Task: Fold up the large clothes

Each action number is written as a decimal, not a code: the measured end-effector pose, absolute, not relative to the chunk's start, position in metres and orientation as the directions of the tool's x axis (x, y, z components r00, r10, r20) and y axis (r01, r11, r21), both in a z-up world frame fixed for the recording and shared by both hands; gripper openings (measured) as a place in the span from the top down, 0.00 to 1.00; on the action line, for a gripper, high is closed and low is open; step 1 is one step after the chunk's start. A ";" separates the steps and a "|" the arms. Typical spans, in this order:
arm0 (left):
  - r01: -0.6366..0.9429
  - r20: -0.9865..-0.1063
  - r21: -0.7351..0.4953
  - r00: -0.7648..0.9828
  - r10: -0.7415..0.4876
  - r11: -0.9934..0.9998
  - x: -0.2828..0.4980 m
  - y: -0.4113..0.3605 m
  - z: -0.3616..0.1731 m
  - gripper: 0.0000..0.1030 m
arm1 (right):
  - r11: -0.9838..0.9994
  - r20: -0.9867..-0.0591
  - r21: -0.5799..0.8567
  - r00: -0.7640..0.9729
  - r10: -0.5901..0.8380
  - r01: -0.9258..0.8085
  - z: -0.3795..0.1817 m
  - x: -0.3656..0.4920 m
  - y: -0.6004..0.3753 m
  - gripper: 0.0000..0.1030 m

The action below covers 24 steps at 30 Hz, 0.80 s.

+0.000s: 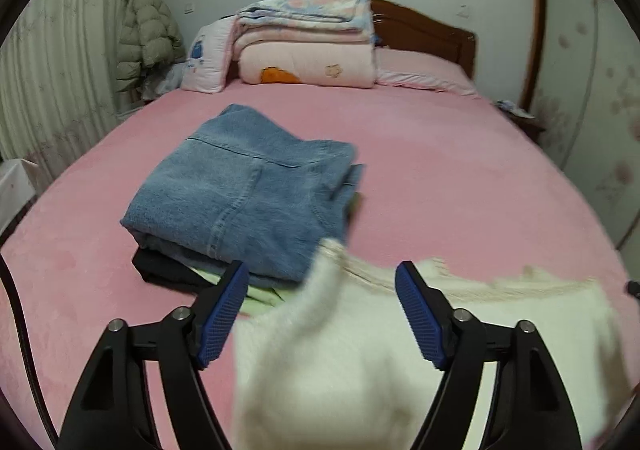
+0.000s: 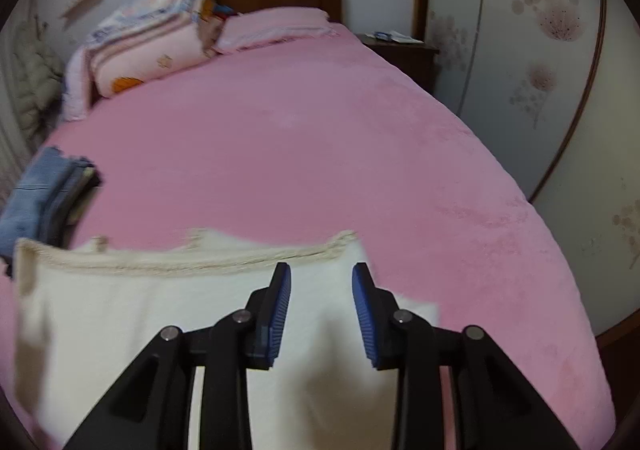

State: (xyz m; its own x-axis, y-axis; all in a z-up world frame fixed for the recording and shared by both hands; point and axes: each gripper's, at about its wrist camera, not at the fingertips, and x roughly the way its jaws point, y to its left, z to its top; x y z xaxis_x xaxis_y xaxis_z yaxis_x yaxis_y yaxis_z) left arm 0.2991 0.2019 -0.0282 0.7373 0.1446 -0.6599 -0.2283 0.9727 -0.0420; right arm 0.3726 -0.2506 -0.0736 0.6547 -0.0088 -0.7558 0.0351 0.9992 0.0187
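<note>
A white fuzzy garment (image 1: pixel 360 350) with a cream knitted edge lies on the pink bed (image 1: pixel 460 178), blurred by motion. My left gripper (image 1: pixel 320 270) is open above its left part, blue pads wide apart. In the right wrist view the same garment (image 2: pixel 140 310) spreads across the near bed (image 2: pixel 320 150). My right gripper (image 2: pixel 322 270) is open over the garment's right end, holding nothing.
A stack of folded clothes topped by blue jeans (image 1: pixel 244 194) lies to the left, also seen in the right wrist view (image 2: pixel 40 194). Folded quilts (image 1: pixel 308 46) and a pillow (image 2: pixel 276 26) sit by the wooden headboard (image 1: pixel 424 30). A nightstand (image 2: pixel 400 50) stands at the right.
</note>
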 end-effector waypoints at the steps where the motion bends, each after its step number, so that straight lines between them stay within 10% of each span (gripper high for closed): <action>1: -0.223 -0.668 -0.047 0.731 0.135 0.974 0.290 0.197 -0.023 0.24 | 0.998 -0.750 0.055 0.660 0.033 0.012 -0.066 0.356 -0.242 0.65; 12: -0.174 -0.735 -0.164 0.678 -0.002 0.971 0.202 0.123 -0.061 0.23 | 0.971 -0.707 0.160 0.667 0.237 -0.176 -0.062 0.237 -0.140 0.64; 24: -0.295 -0.788 0.005 0.587 0.185 0.955 0.182 0.158 -0.142 0.23 | 0.998 -0.796 0.061 0.604 0.041 0.013 -0.152 0.227 -0.187 0.66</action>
State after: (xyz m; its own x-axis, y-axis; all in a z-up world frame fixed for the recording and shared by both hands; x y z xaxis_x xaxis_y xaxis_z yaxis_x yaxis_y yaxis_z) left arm 0.1817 0.1583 -0.1420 0.5869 0.1854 -0.7881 -0.2952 0.9554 0.0050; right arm 0.2274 -0.1874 -0.1516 0.6042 0.0412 -0.7957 0.0125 0.9980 0.0612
